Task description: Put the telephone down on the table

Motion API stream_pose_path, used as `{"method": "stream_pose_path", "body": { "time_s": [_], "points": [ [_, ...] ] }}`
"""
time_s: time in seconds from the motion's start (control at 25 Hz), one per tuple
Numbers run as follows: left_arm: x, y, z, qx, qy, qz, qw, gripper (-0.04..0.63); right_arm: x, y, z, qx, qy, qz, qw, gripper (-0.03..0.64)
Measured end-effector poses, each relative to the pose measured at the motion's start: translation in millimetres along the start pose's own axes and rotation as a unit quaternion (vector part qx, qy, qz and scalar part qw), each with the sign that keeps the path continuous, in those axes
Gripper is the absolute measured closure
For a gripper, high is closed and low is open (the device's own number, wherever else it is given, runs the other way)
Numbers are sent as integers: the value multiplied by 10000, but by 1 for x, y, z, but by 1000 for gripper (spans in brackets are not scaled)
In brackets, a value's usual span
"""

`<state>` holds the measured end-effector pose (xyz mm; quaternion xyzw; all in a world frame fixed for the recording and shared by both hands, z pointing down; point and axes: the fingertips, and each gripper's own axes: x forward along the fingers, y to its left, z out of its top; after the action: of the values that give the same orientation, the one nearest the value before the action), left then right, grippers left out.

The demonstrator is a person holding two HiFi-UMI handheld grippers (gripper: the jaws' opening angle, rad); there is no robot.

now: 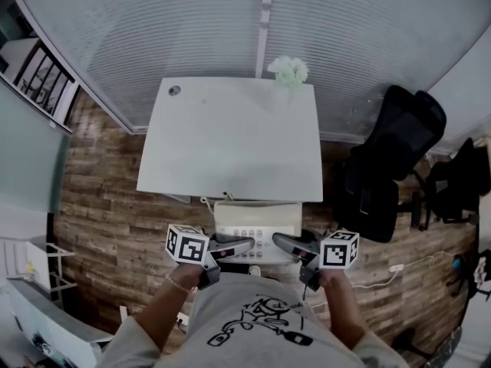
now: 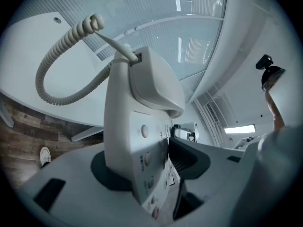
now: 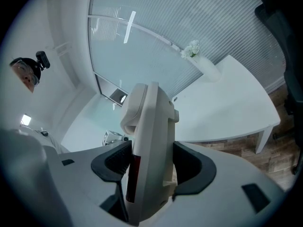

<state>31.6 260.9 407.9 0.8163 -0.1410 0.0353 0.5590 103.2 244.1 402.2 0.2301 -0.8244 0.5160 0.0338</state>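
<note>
Head view: the telephone [image 1: 257,219] hangs between the left gripper [image 1: 235,245] and right gripper [image 1: 290,245], with the table [image 1: 230,140] beyond their tips.

Left gripper view: its jaws clamp the phone's keypad side. The cord [image 2: 53,72] loops loose ahead and could snag the table edge.

Right gripper view: its jaws pinch the opposite edge. If the two hands drift apart, the phone could twist and slip free.
</note>
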Motion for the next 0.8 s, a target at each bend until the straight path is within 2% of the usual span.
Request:
{"method": "stream_pose_path", "body": {
  "time_s": [0.48, 0.8],
  "points": [
    [-23, 32, 74, 13, 96, -37, 9999, 360, 58, -8, 58, 5, -61, -84, 9999, 330],
    [-37, 53, 106, -15, 105, -89, 9999, 360, 91, -13, 82, 37, -68, -107, 9999, 330]
  ]
}}
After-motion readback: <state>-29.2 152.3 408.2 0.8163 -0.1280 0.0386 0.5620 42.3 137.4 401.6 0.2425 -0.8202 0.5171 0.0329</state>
